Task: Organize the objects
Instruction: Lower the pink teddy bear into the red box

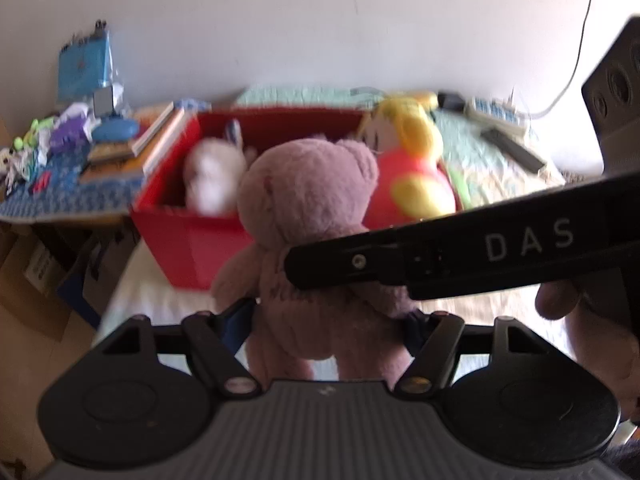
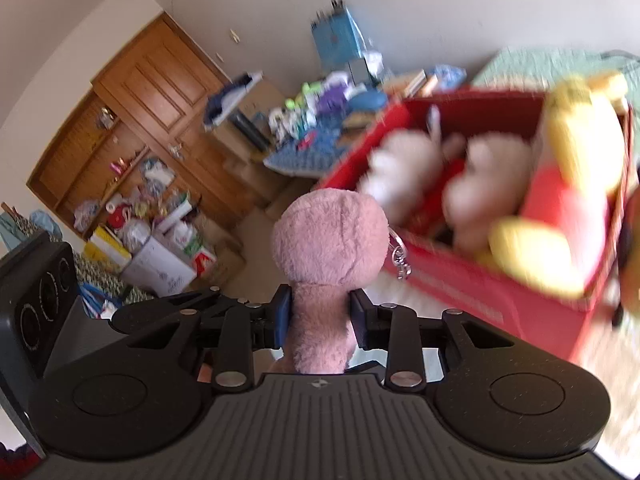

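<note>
Two grippers clamp one pink teddy bear point(image 1: 308, 216): the left gripper point(image 1: 332, 320) squeezes its body, the right gripper point(image 2: 320, 316) pinches a limb, bear held just in front of the red box point(image 1: 192, 240). Inside that box sit a white plush point(image 1: 212, 176) and a yellow-and-red doll point(image 1: 412, 168), crowding the opening. Stacked books point(image 1: 140, 140) lie beside it on the bed point(image 1: 500, 168); a wooden wardrobe point(image 2: 152, 120) and cluttered cardboard boxes point(image 2: 160, 264) fill the room beyond.
</note>
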`<move>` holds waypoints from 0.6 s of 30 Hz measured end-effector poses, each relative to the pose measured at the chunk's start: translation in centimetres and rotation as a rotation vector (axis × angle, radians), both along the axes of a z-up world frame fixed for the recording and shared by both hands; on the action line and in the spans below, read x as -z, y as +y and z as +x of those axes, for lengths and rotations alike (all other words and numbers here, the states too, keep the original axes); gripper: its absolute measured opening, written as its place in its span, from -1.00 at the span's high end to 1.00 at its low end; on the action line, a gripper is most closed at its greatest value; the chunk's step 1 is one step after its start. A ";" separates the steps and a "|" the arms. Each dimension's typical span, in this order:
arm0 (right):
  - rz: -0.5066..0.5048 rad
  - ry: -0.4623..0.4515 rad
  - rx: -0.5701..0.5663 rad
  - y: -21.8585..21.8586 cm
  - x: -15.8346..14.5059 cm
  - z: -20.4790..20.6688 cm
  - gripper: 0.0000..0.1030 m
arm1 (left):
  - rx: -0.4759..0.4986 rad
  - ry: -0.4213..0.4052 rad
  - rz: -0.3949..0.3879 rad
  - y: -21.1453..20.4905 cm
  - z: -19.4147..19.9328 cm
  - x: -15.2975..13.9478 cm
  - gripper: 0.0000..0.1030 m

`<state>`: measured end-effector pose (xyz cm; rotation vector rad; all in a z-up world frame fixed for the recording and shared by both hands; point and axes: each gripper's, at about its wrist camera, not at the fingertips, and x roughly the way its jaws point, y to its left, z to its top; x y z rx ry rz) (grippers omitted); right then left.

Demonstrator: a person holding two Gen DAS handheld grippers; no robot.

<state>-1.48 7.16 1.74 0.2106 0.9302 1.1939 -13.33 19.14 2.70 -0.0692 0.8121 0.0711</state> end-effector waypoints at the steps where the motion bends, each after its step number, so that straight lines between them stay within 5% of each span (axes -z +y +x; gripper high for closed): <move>1: 0.013 -0.009 0.008 0.2 -0.4 0.1 0.34 | 0.004 -0.017 0.000 0.4 0.2 -0.5 -0.38; 12: 0.127 -0.114 0.169 1.7 -4.1 3.3 0.34 | 0.109 -0.173 0.066 4.1 4.9 -5.1 -0.38; 18: 0.111 -0.136 0.264 3.4 -3.3 5.4 0.36 | 0.168 -0.191 0.041 5.8 7.9 -5.3 -0.32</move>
